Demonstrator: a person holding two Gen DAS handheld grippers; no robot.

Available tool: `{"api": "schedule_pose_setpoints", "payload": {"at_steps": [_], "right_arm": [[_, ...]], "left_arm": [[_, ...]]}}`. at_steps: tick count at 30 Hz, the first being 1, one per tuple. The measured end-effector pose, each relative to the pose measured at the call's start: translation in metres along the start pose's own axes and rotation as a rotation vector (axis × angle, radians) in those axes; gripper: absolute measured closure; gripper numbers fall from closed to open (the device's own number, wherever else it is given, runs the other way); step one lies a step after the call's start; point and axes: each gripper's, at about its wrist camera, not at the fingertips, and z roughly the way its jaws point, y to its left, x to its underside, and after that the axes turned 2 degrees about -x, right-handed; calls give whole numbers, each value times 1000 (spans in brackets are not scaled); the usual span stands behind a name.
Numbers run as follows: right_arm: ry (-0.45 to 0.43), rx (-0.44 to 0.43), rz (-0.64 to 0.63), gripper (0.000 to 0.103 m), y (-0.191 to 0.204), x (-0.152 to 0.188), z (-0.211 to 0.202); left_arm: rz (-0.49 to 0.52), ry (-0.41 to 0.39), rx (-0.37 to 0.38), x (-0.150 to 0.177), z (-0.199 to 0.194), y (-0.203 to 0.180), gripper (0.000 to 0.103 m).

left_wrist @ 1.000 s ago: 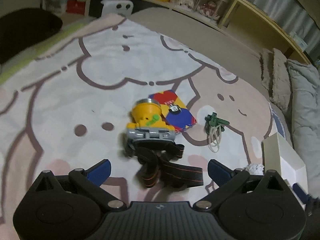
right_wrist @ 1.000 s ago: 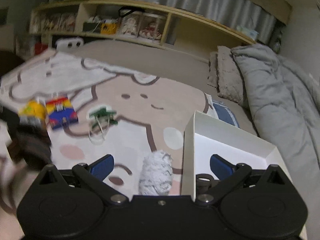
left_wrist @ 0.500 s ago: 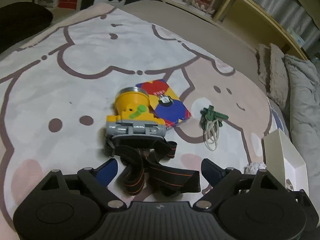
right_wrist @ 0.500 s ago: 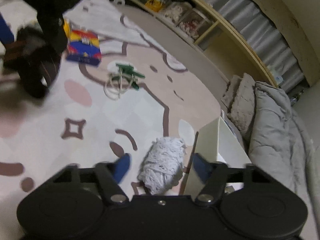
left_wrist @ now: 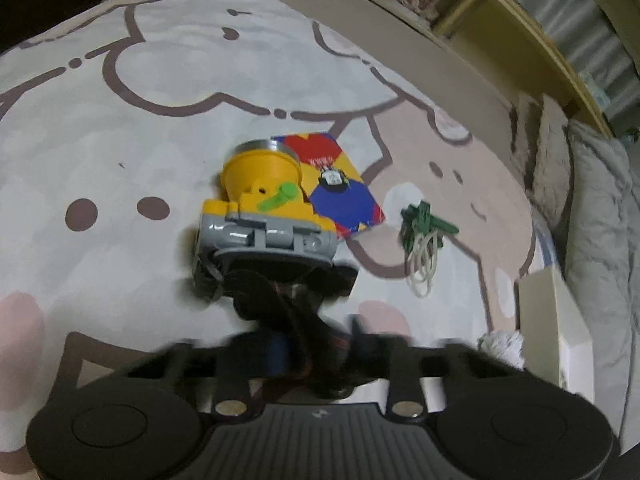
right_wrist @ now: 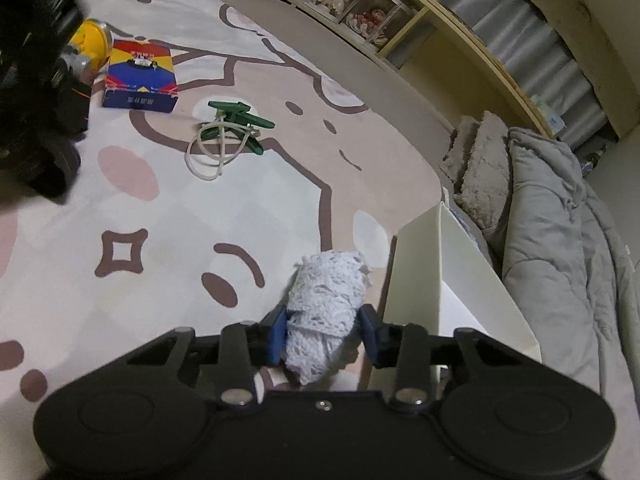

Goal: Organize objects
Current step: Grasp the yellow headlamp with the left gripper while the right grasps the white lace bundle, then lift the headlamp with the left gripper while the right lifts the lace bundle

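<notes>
The surface is a bed covered by a soft printed blanket (right_wrist: 168, 216) in pale pink and white with brown cartoon outlines.

A headlamp (left_wrist: 264, 208) is seen in the left wrist view: a yellow plastic cylindrical body with a silver rim, a green lever, a grey hinged base and a black elastic strap (left_wrist: 296, 300) with orange stitching, bunched in folds. The left gripper (left_wrist: 316, 354) is blurred; its fingers are drawn close together around the strap, which appears pinched between them.

Touching the headlamp's far side lies a flat rectangular card box (left_wrist: 340, 188), glossy, printed in red, yellow and blue. Near it, apart, lies a green plastic clip (right_wrist: 236, 118) with a looped off-white cord (right_wrist: 212, 152).

In the right wrist view, the right gripper (right_wrist: 322, 334) is closed on a lace cloth roll (right_wrist: 326, 312), white, openwork and crumpled, pinched between the blue finger pads (right_wrist: 278, 336). The roll rests on the blanket just beside the outer wall of a white rigid open box (right_wrist: 416, 280), smooth and matt. Grey quilted bedding (right_wrist: 560, 240) and wooden shelving (right_wrist: 432, 24) are seen beyond.
</notes>
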Motion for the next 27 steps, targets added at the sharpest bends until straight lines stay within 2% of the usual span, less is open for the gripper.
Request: {"api": "schedule_pose_setpoints", "payload": {"at_steps": [4, 8, 14, 23, 27], "right_arm": [[5, -51, 60, 66, -8, -2, -5], [7, -127, 145, 66, -18, -3, -15], [14, -240, 283, 66, -34, -1, -32], [56, -408, 469, 66, -58, 11, -57], [103, -525, 547, 67, -65, 17, -63]], "left_arm": [[9, 2, -1, 4, -5, 1, 98], [4, 16, 7, 10, -17, 3, 99], [11, 80, -5, 32, -38, 7, 99], [227, 194, -72, 79, -70, -10, 99], [272, 236, -83, 94, -86, -5, 97]]}}
